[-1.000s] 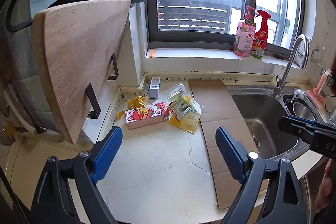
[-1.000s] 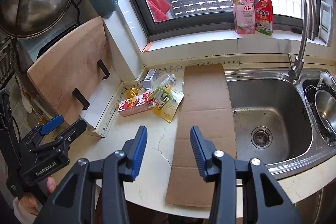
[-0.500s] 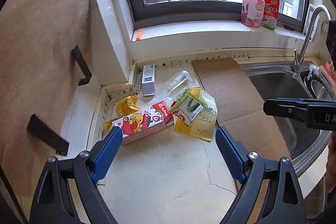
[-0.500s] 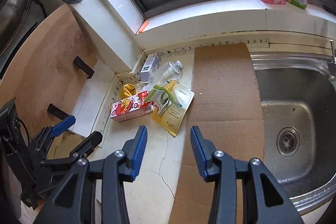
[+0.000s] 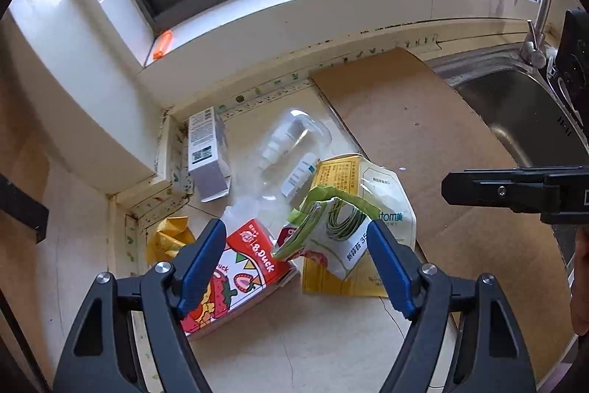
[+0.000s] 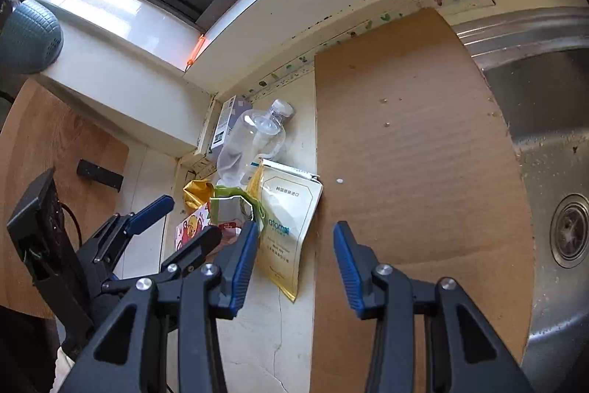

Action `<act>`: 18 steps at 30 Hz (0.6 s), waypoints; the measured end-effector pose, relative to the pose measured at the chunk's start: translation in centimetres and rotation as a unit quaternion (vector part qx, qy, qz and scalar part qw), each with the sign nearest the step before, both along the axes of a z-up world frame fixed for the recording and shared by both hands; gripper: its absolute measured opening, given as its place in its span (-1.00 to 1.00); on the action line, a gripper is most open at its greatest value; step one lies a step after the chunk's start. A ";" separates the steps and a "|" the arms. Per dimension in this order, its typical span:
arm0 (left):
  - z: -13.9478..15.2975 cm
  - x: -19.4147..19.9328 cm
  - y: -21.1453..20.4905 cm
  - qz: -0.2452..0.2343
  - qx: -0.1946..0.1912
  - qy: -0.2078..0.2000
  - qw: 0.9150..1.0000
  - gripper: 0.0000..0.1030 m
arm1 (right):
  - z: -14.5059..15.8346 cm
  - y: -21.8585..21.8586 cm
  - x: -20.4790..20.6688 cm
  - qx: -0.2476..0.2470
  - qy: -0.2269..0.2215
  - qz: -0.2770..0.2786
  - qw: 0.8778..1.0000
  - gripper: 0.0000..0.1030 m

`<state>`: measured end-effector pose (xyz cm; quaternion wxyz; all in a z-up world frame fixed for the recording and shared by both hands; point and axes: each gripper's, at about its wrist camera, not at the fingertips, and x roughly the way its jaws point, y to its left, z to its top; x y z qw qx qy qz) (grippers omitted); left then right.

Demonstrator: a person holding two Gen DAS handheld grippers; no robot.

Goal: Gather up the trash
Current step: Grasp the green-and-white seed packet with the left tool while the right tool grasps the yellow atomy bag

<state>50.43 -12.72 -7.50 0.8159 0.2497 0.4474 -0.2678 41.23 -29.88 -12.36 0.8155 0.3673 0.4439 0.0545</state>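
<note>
Approach phase of trash collection, seen from both wrist cameras. The litter lies heaped in the counter corner below the window sill: a red strawberry-print carton [image 5: 243,267], a crumpled green-and-white packet [image 5: 331,227] resting on top of a yellow-and-white pouch [image 5: 371,186], a clear plastic bottle [image 5: 291,142] on its side at 12 o'clock from the packet, a small grey-white box [image 5: 206,150] against the wall at 10 o'clock, and a scrunched yellow wrapper [image 5: 169,238] at 9 o'clock from the carton. A flat cardboard sheet [image 6: 412,150] covers the counter between the heap and the steel sink [image 6: 552,120], at 3 o'clock from the pouch. The left gripper [image 5: 294,256] hangs over the carton and packet, its jaws closing yet wide, the pads pressing on nothing. The right gripper [image 6: 294,253] hovers above the lower edge of the pouch, beside the cardboard, its jaws part open and empty. Judged step: selection and first grasp, with nothing collected so far. The next move probably calls for a further descent of the left gripper so that its pads straddle one piece only, most likely the uppermost packet; no bin or bag for the trash is in view.
</note>
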 end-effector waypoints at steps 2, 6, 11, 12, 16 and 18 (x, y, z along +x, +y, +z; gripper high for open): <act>-1.0 0.4 -0.5 -0.014 0.002 0.018 1.000 0.50 | -0.5 -0.1 0.3 0.006 -0.001 -0.001 1.000 -0.17; -2.2 0.9 -0.8 -0.029 0.001 0.039 0.999 0.20 | -1.4 -0.3 0.6 0.017 0.003 0.003 1.000 -0.17; -3.4 1.1 -0.3 -0.019 -0.004 0.061 0.998 -0.48 | -2.0 0.0 0.7 0.025 0.002 0.011 1.000 -0.17; -3.5 1.0 -0.1 -0.016 -0.003 0.060 0.998 -0.67 | -2.0 0.0 0.7 0.027 0.001 0.013 1.000 -0.17; -3.2 0.3 1.1 -0.006 -0.015 0.059 0.998 -0.80 | -2.2 0.5 1.0 0.032 -0.002 0.020 0.999 -0.17; -2.8 -0.4 1.7 -0.004 -0.021 0.058 0.998 -0.80 | -2.3 0.9 1.2 0.034 -0.002 0.024 0.999 -0.17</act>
